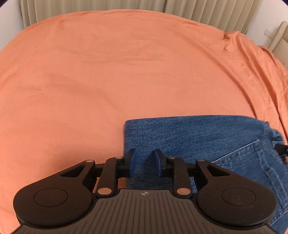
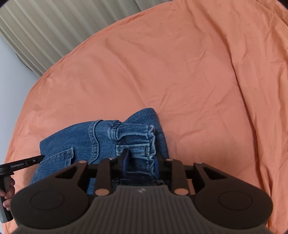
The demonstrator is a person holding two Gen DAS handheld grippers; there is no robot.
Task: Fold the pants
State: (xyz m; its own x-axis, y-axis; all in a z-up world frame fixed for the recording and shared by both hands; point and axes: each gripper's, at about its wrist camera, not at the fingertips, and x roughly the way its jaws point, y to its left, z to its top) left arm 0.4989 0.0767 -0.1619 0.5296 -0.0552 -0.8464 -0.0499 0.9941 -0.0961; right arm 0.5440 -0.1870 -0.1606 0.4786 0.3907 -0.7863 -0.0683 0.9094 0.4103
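1. Left wrist view. The jeans (image 1: 207, 142) lie on the orange bedsheet (image 1: 108, 75), filling the frame from 4 to 6 o'clock. They read as a compact folded block with a straight upper edge and a square corner at roughly 6 o'clock.
2. Same view. The left gripper (image 1: 144, 161) hangs over that near corner. Its jaws stand parted with a clear gap, and no cloth is pinched between the blue pads (image 1: 132, 158). Released, as far as I can tell.
3. Same view, materials. The denim is mid-blue with a fine twill grain. A pocket seam (image 1: 239, 151) with pale double stitching runs toward 4 o'clock. The sheet is thin and soft, smooth at centre and rumpled toward 2 o'clock. Pleated beige curtains (image 1: 90, 7) run along 12 o'clock.
4. Right wrist view. The jeans (image 2: 100, 140) sit at 6 to 8 o'clock on the bedsheet (image 2: 180, 72). The bunched waistband and belt loop (image 2: 134, 147) stand up thick and puckered.
5. Same view. The right gripper (image 2: 140, 164) straddles this waistband bundle. Denim sits between the jaws, but whether the pads are pressing on it I cannot tell.
6. Same view. The left gripper (image 2: 27, 162) enters at 9 o'clock, and a hand (image 2: 8, 190) holds its grip.
7. Progress, my judgement: the main folds look done. What is left is to flatten the lumpy waistband end and square the stack.
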